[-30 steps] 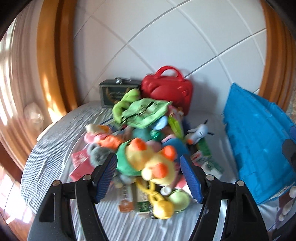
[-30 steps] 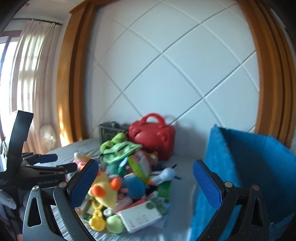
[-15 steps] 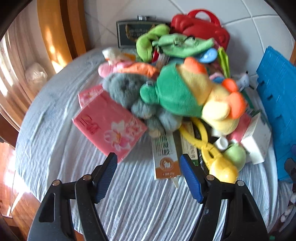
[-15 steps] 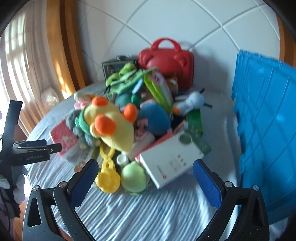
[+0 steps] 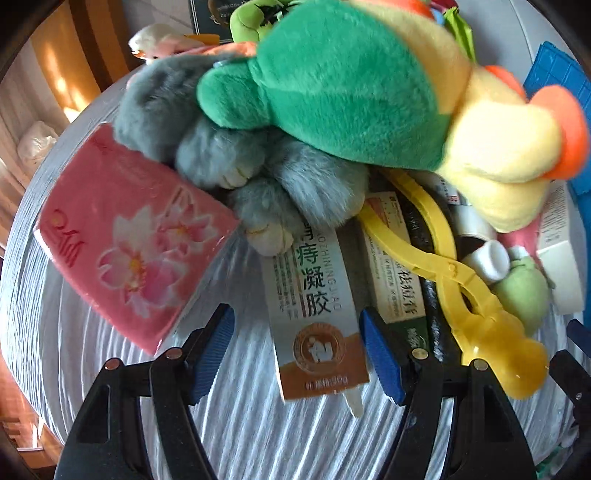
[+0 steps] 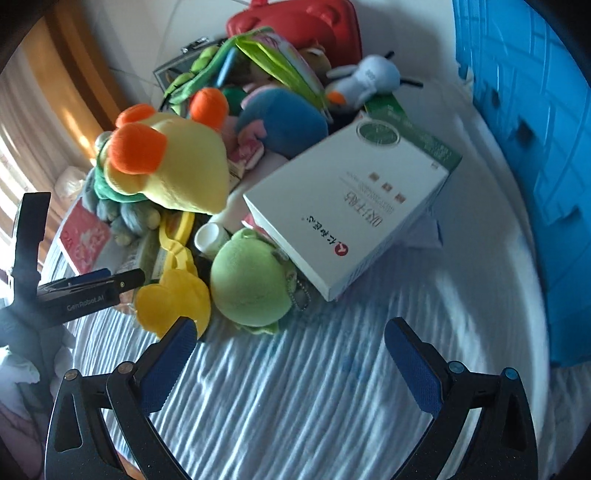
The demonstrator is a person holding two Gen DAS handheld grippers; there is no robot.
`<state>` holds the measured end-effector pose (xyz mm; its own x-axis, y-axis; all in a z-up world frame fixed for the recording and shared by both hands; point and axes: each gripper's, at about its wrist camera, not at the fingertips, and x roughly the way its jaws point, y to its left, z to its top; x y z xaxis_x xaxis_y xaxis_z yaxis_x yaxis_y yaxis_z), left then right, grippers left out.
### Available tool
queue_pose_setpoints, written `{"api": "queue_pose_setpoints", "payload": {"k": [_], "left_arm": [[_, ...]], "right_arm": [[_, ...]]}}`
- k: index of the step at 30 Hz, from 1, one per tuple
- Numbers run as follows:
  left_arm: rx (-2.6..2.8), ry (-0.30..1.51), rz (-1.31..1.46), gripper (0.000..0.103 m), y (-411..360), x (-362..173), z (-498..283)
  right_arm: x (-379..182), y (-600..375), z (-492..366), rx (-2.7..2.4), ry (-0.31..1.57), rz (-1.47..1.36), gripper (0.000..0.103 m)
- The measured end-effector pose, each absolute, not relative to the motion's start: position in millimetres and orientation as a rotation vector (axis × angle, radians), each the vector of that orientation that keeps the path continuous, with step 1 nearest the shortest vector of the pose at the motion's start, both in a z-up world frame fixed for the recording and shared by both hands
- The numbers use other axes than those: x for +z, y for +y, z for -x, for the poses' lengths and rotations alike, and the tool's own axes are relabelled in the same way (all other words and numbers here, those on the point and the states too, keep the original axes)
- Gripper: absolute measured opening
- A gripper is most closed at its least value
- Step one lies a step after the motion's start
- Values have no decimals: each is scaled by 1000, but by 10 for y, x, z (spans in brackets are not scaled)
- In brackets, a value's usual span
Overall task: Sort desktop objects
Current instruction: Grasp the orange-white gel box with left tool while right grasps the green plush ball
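A pile of toys and boxes lies on a round table with a striped cloth (image 6: 295, 406). My left gripper (image 5: 295, 350) is open, low over the near edge of the pile. The end of a narrow white-and-orange box (image 5: 317, 314) lies between its pads, which do not press on it. A pink tissue pack (image 5: 125, 236), a grey plush (image 5: 229, 147) and a green-and-yellow duck plush (image 5: 351, 81) lie just beyond. My right gripper (image 6: 291, 362) is open over bare cloth, short of a round green plush (image 6: 251, 280) and a large white box (image 6: 351, 206).
Yellow plastic tongs (image 5: 461, 288) run along the right of the narrow box. A blue crate (image 6: 535, 147) stands at the table's right side. A red case (image 6: 306, 22) sits at the back by the wall. The left gripper (image 6: 88, 291) shows at the left of the right wrist view.
Both grippers have come down toward the table and tipped downward, so the pile fills the views. The narrow box now lies between the left pads. Neither jaw width changed.
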<state>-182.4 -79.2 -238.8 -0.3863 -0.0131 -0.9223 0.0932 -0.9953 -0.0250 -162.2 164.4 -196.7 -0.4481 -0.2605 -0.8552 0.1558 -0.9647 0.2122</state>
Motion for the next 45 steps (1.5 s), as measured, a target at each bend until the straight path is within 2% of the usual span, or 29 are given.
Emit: {"api": "queue_pose_setpoints", "payload": {"k": [5,13,17,18,20,28,30,31,32,34,43,45], "left_arm": [[-2546,117,-1718,70,-803,-2527,1912],[-2557,96,-1721,70,-744,-2535,1896],[-2552,100,-1723,68,-710,-2533,1843],[-2555,103,-1718,61,-702,-2525,1819],[-2564,101,-1716,48,-669,-2501,1751],[-2555,92,-1776,47,-602,-2477,1295],[-2564,67,-1783,48,-573,-2473,1156],[-2566,63,-1782,48,-565,-2470,1100],[-2567,65,-1782,48,-561,-2467,1067],[-2568,61,-1785,48,-548,-2460,1045],[-2574,66,-1765,48,-479,-2427,1136],[-2589,69,-1770,45,-449,-2405,1121]], "right_arm": [[-2055,1595,1811,-2481,-232,-1529,103],[-2159,1373,2045,-2504,-191,-1560,103],[-2205,1396,2090,-2506,-172,-1600,95],[-2194,1395,2085,-2506,-163,-1600,93],[-2163,1385,2061,-2510,-138,-1590,83],[-1991,1503,1898,-2473,-142,-1573,50],[-1995,1516,1865,-2455,-142,-1579,51],[-2013,1546,1865,-2452,-144,-1587,55],[-2034,1533,1861,-2449,-151,-1601,68],[-2083,1545,1881,-2436,-194,-1611,78],[-2295,1475,2077,-2441,-243,-1645,77],[-2258,1472,2059,-2455,-229,-1631,67]]}}
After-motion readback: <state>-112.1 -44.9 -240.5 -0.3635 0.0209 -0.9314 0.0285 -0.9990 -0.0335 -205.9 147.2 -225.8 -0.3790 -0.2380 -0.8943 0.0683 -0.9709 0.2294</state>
